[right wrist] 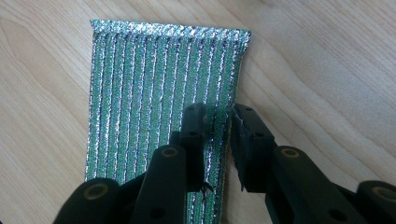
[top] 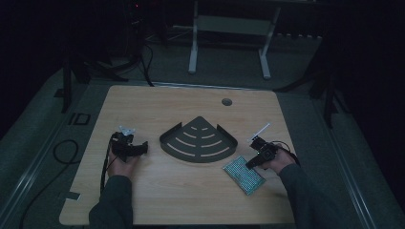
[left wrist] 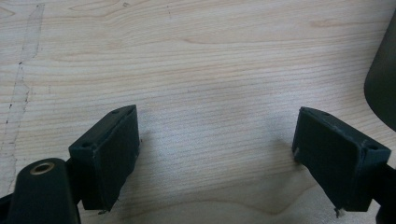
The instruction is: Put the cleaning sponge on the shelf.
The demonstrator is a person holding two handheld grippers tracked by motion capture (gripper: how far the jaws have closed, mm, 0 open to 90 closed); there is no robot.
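A green glittery ribbed sponge (top: 242,174) lies flat on the wooden table (top: 191,195) at the front right. In the right gripper view, my right gripper (right wrist: 217,114) is at the sponge's (right wrist: 154,84) right edge. Its jaws stand close together, one on top of the sponge and one against its side, with a narrow strip of sponge filling the gap. In the high view the right gripper (top: 252,163) rests on the sponge's far right corner. My left gripper (top: 143,148) sits low on the table's left, jaws wide apart over bare wood (left wrist: 217,126).
A dark quarter-round slotted corner shelf (top: 198,140) lies at the table's middle, between the two hands; its curved edge (left wrist: 383,84) shows in the left gripper view. A round cable hole (top: 227,101) is at the far edge. A white frame (top: 229,28) stands on the floor behind.
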